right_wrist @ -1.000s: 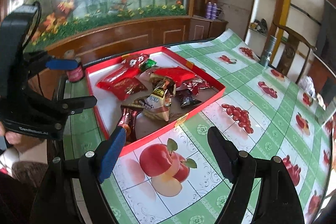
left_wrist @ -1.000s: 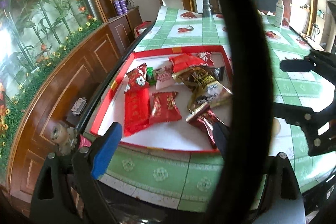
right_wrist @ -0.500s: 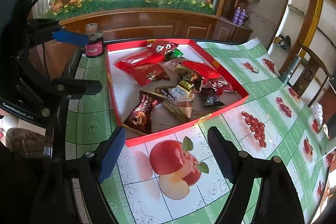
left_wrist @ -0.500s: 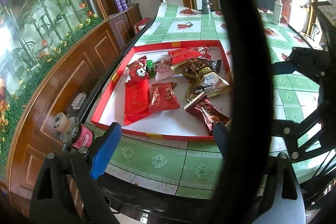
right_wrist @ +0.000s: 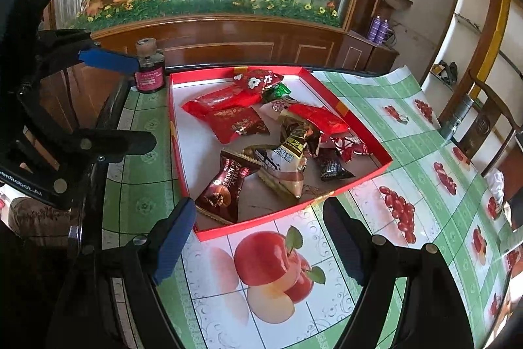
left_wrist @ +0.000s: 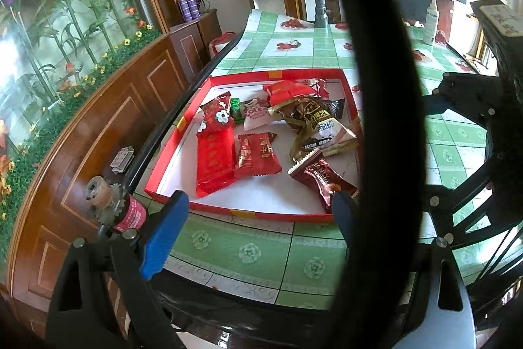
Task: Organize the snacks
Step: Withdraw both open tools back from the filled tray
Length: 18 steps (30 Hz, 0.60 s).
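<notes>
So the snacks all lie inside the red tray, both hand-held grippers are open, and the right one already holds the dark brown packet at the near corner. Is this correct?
Not quite. The right hand-held gripper holds nothing: the right wrist view shows it open over the tablecloth, short of the red tray, apart from the dark brown packet. The rest stands: the snacks are in the tray and the left hand-held gripper is open too.

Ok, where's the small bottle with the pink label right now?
The small bottle with the pink label stands on the table's far left corner in the right wrist view, just outside the red tray, beside the left gripper's blue pad.
</notes>
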### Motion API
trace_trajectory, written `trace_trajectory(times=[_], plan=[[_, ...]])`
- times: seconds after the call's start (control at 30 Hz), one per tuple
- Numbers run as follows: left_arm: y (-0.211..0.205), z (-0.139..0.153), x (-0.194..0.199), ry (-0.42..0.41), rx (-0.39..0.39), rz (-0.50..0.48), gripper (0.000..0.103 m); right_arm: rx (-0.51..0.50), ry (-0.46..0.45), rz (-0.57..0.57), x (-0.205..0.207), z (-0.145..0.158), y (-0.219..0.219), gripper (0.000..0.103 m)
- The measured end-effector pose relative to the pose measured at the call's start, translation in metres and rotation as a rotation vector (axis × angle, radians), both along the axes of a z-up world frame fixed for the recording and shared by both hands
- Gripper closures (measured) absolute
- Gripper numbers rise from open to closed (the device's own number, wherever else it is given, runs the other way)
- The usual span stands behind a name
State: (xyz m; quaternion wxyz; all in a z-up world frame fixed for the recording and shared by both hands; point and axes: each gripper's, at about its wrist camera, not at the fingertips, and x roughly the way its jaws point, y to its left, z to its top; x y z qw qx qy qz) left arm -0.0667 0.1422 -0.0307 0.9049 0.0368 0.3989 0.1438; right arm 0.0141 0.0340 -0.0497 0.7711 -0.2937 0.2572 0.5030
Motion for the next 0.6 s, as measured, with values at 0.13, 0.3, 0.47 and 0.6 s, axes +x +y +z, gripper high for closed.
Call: trace_trajectory(times=[0.13, 0.3, 0.47, 0.6], plan=[[0.003, -0.0011, -0.0009, -0.001, -0.001, 0.002, 0.014, -0.004, -0.003, 0.015, -0.002, 0.0008, 0.003, 0.023], [0.0033, -0.0007, -0.0014, -0.003, -0.001, 0.002, 0.014, -0.009, -0.006, 0.028, -0.0039, 0.0018, 0.0061, 0.023], [0.0048, 0.0023, -0.0028, -0.01, 0.001, 0.003, 0.014, -0.007, -0.012, 0.038, -0.0055, 0.0037, 0.0087, 0.023], [0.0062, 0.0053, -0.004, -0.023, 0.003, 0.01, 0.014, -0.01, -0.019, 0.05, -0.0072, 0.0039, 0.0096, 0.023]])
